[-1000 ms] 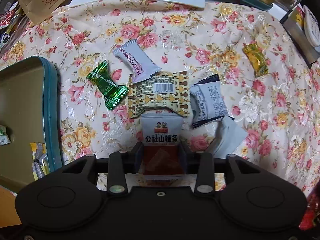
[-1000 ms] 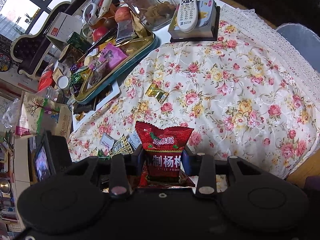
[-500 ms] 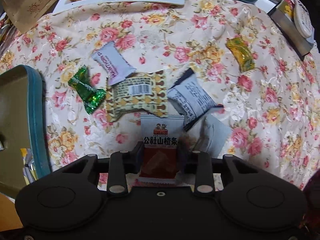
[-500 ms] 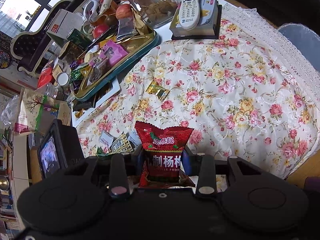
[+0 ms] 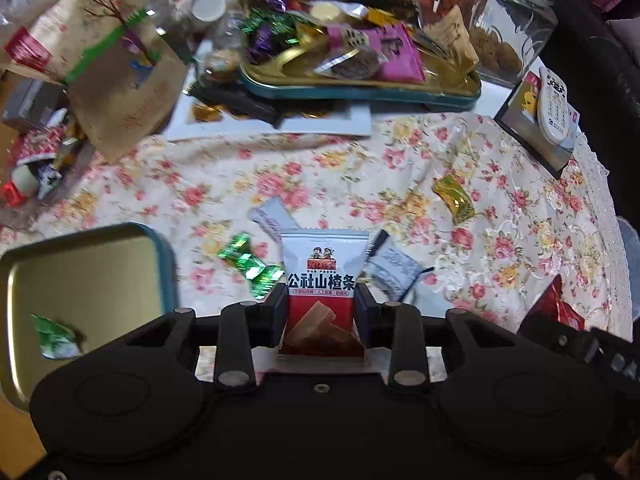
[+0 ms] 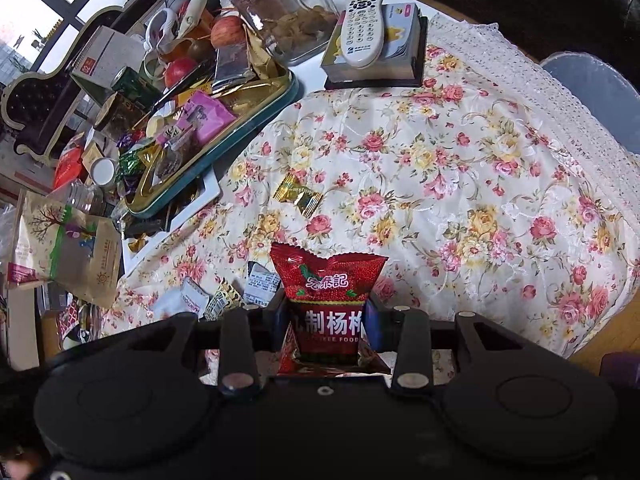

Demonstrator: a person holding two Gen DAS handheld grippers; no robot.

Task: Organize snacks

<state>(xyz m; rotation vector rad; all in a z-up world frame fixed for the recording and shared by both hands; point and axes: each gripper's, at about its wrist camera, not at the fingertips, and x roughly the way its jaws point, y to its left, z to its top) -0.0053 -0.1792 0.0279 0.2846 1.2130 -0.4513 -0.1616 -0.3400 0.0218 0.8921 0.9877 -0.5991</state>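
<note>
Lifting the white-and-red hawthorn snack packet (image 5: 323, 280) off the floral-clothed surface (image 5: 400, 168), my left gripper (image 5: 322, 312) clamps it; my right gripper (image 6: 326, 320) grips a red plum packet (image 6: 326, 280); both seem ready for sorting.

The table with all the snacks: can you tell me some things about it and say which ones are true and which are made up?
1. The left gripper holds a white and red hawthorn snack packet. True.
2. The right gripper is empty. False: it is shut on a shiny red snack packet.
3. A white remote control lies on a small box. True.
4. The gold-lined tin tray with a teal rim is piled full. False: only a green wrapped sweet shows in it.
5. The yellow wrapped candy lies on the flowered tablecloth. True.
</note>
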